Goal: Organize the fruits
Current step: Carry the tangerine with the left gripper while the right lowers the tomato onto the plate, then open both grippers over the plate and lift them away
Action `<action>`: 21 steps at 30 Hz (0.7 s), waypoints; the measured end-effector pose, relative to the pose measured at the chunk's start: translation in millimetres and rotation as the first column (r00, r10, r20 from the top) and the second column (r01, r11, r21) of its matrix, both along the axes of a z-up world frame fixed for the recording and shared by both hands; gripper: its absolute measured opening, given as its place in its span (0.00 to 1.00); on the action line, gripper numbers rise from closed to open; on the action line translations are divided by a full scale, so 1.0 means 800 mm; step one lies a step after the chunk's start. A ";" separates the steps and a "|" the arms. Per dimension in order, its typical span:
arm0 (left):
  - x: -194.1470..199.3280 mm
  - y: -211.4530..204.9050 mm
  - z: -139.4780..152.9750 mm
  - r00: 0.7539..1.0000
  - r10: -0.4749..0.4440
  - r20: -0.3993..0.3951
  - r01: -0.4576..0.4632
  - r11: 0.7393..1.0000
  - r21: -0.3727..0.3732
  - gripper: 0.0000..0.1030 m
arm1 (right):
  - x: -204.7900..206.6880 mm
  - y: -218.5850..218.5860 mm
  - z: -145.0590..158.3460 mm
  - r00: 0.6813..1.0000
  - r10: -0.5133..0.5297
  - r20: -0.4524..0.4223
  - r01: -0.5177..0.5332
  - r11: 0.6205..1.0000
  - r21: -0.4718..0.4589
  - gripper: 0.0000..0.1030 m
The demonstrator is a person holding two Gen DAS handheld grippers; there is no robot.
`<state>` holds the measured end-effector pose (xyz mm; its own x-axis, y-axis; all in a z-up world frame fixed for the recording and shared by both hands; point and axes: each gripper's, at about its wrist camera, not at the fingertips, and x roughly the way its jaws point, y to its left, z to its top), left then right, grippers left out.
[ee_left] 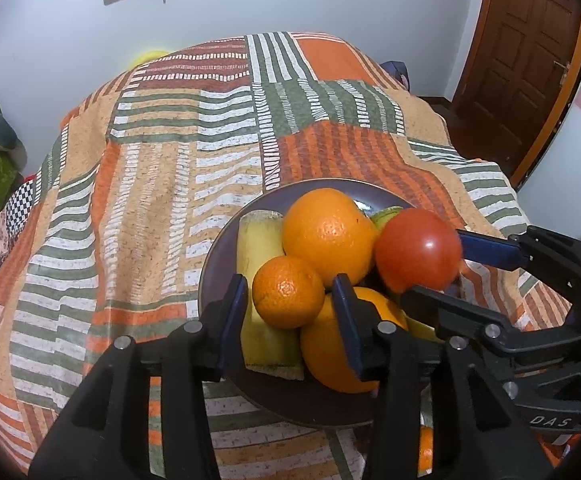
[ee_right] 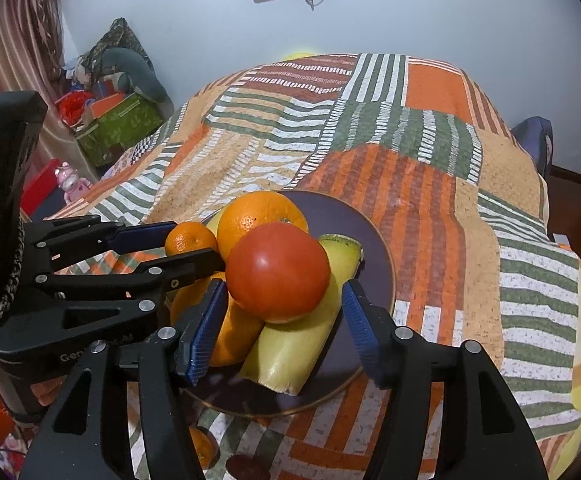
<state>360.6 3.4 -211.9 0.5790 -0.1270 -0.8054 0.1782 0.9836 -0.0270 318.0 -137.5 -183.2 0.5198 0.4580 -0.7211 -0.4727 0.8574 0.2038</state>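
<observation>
A dark purple plate (ee_left: 226,248) (ee_right: 374,232) on the patterned cloth holds a pile of fruit. It holds a large orange (ee_left: 326,236) (ee_right: 258,214), a small mandarin (ee_left: 288,292) (ee_right: 190,238), a second orange (ee_left: 330,356) (ee_right: 234,336), banana pieces (ee_left: 258,240) (ee_right: 290,356) and a red tomato (ee_left: 418,256) (ee_right: 278,272) on top. My left gripper (ee_left: 292,320) (ee_right: 182,246) is open with its fingers around the mandarin. My right gripper (ee_right: 282,328) (ee_left: 442,264) is open with its fingers on either side of the tomato.
The table wears an orange, green and white patchwork cloth (ee_left: 162,168) (ee_right: 450,208). More fruit lies below the plate near the front edge (ee_right: 202,446). A brown door (ee_left: 526,52) is at the right. Boxes and clutter (ee_right: 118,124) stand at the left.
</observation>
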 end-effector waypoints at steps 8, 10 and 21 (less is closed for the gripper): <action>-0.022 0.003 0.017 1.000 0.000 0.020 0.000 1.000 -0.001 0.46 | -0.011 -0.007 0.008 1.000 -0.016 0.012 0.016 1.000 0.003 0.55; -0.029 0.004 0.025 1.000 0.001 0.030 -0.001 1.000 -0.001 0.47 | -0.017 -0.011 0.014 1.000 -0.023 0.018 0.023 1.000 0.008 0.56; -0.086 0.006 0.068 0.997 0.007 0.081 -0.006 1.000 -0.012 0.64 | -0.064 -0.029 0.042 0.998 -0.039 0.042 0.038 0.999 0.034 0.56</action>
